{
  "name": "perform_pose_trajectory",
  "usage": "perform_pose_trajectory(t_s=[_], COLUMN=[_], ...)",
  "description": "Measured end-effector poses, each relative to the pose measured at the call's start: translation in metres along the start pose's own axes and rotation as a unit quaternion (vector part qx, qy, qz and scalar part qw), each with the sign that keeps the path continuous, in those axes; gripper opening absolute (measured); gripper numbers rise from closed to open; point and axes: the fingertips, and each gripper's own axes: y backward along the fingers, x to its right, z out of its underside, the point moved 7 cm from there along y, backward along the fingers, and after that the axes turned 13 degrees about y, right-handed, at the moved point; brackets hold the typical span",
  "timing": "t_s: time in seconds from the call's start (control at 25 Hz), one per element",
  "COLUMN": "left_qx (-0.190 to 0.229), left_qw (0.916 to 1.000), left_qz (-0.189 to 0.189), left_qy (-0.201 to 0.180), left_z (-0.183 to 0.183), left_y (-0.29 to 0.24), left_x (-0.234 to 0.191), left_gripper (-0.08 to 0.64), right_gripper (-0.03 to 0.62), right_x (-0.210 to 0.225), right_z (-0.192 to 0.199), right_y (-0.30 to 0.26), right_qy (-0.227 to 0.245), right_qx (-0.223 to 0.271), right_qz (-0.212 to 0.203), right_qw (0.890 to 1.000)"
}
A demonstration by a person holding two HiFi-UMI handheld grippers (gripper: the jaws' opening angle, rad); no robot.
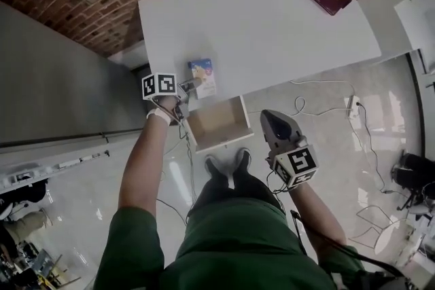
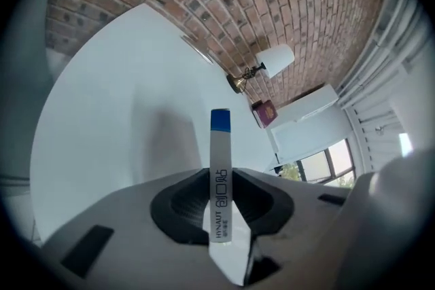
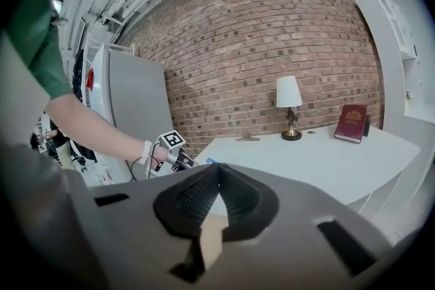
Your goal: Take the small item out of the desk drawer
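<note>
Currently the left gripper [image 2: 219,180] has its jaws drawn in to a narrow gap and clamped on the two flat faces of a thin white cardboard box with a blue end [image 2: 220,146]. The left gripper view shows this box edge-on, projecting past the jaw tips toward 12 o'clock. The right gripper [image 3: 216,173] has its jaws fully together, with nothing between them.

In the head view, the box [image 1: 202,77] sits over the near edge of the white rectangular desk top [image 1: 272,30], at 11 o'clock from the pulled-out desk drawer with a brown interior [image 1: 216,122]. The left gripper [image 1: 185,87] reaches it from 9 o'clock. Whether the box rests on the desk top or is held just above it cannot be determined.

The drawer stands open, and the visible part of its floor is bare. The right gripper [image 1: 270,117] hangs idle over the floor at 3 o'clock from the drawer, apart from it.

Task status, by assessment:
- Drawer opened: done.
- Item gripped and lifted clear of the drawer: done.
- Remaining: set the box down on the desk top and release it. Closing the drawer may follow, though the task sentence does not require it.
</note>
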Motion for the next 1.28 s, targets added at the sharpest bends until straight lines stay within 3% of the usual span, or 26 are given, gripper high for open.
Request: perform_pose_trajectory(t_s=[0.28,0.48,0.6,0.88,1.0,1.28], left_qx=[0.012,0.022,0.036,0.066,0.088,0.130], left_qw=[0.9985,0.9956,0.9937,0.9761,0.9698,0.9543], left_qz=[-0.052,-0.091,-0.105,-0.178,-0.173,-0.113], left_qy=[0.007,-0.008,-0.017,-0.106,-0.148,-0.244], left_z=[-0.005,-0.001,0.000,-0.003,-0.004,0.022], left_y=[-0.002,-0.005,-0.002,0.020,0.035,0.075], left_x=[-0.014,-0.020,-0.021,-0.016,0.003,0.076], left_gripper=[0.112,0.243,0.283,0.316,0.316,0.314], right_gripper=[0.003,0.003,0.003,0.002,0.003,0.003], right_x=[-0.008,-0.011,-0.013,-0.012,-0.009,-0.001], right_z=[0.001,-0.002,-0.003,-0.015,-0.022,-0.051], right_y=[-0.004,-0.004,-0.005,-0.005,-0.007,-0.012], right_qy=[0.006,0.011,0.014,0.022,0.029,0.046], right_qx=[-0.010,-0.005,-0.004,0.010,0.020,0.053], right_qz=[-0.006,-0.008,-0.009,-0.014,-0.013,-0.009], right_qw=[1.000,1.000,1.000,1.000,0.999,0.998])
